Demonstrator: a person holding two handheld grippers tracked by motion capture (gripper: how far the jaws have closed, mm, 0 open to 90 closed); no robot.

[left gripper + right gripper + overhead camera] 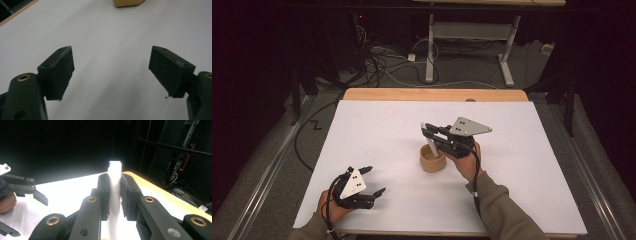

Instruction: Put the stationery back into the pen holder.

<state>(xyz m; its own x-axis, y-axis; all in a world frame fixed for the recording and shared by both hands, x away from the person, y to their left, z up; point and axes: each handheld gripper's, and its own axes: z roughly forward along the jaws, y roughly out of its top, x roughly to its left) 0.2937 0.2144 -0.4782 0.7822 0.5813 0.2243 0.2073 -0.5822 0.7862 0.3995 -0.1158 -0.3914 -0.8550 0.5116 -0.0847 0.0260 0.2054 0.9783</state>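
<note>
My right gripper [426, 131] is shut on a white stick [432, 148], which slants down into a small tan cup [432, 162] near the middle of the white table. In the right gripper view the stick [115, 168] stands upright between the black jaws of that gripper [115, 180], with its top poking out above them. My left gripper [374, 180] rests near the table's front left with its jaws wide apart. In the left gripper view that gripper [111, 51] has only bare white table between its pads, and the cup's [128, 2] base shows at the top edge.
The white sheet [377, 125] covers a wooden table whose far edge [432, 94] is uncovered. Beyond it are floor cables and a desk frame [430, 50]. Dark curtains stand on both sides.
</note>
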